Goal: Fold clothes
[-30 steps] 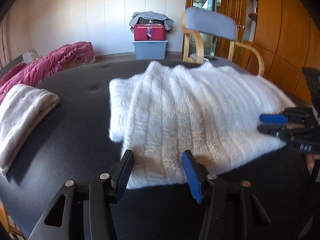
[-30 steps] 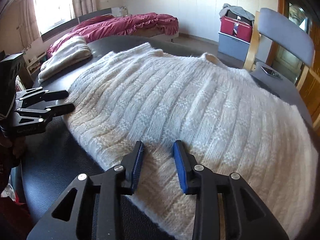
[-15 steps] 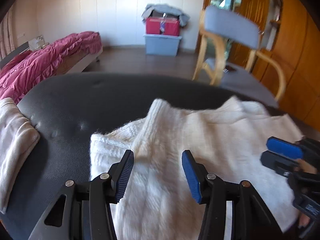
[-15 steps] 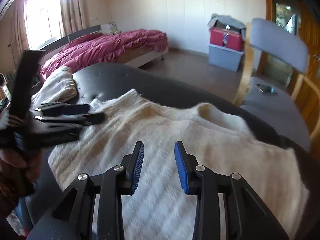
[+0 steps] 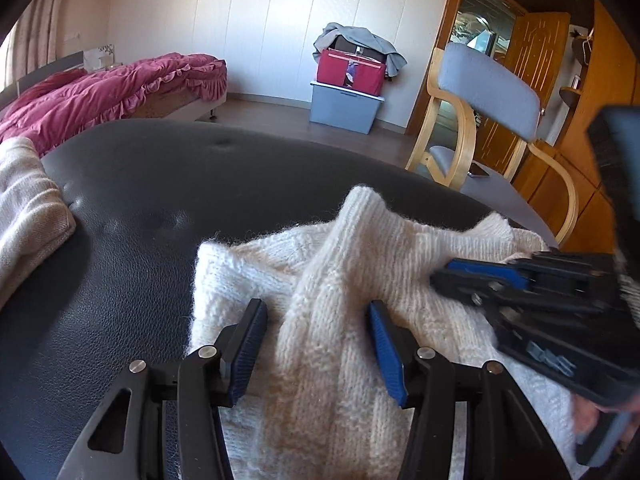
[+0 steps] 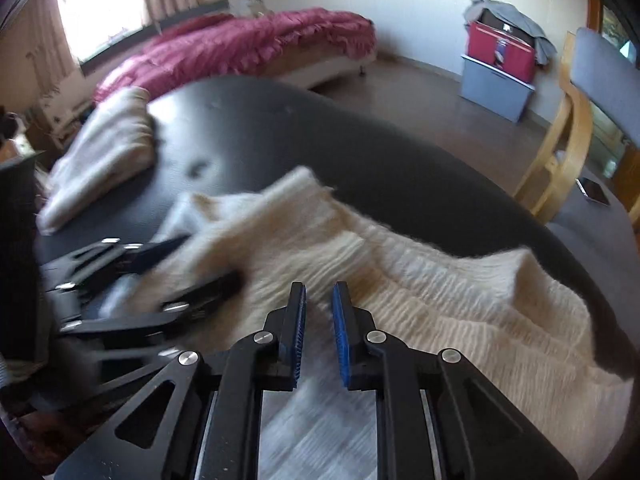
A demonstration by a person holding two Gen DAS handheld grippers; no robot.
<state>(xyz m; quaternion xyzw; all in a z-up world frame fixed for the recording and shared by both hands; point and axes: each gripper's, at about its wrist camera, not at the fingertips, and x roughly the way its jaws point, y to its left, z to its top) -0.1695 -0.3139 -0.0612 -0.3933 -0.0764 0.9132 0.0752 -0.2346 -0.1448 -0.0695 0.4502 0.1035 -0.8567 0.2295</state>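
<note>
Sweater (image 5: 340,320) — white, ribbed knit — lies on the black padded surface (image 5: 160,208), bunched up with a raised fold running toward the camera. In the left wrist view, the left gripper (image 5: 318,350) hangs over that fold with its jaws spread wide, the raised ridge sitting between the blue pads (image 5: 250,344) but not pinched. The right gripper (image 5: 476,276) lies low over the knit to the right, nearly closed. A folded beige garment (image 5: 28,208) rests at the left edge of the surface, well apart from the sweater.

In the right wrist view, the right gripper (image 6: 319,334) sits above the sweater (image 6: 440,288), its jaws narrowly parted and nothing caught between them. The left gripper (image 6: 192,264) is blurred — jaws apart over a lifted fold. Behind stand a bed (image 6: 248,44) and a chair (image 6: 592,112).
</note>
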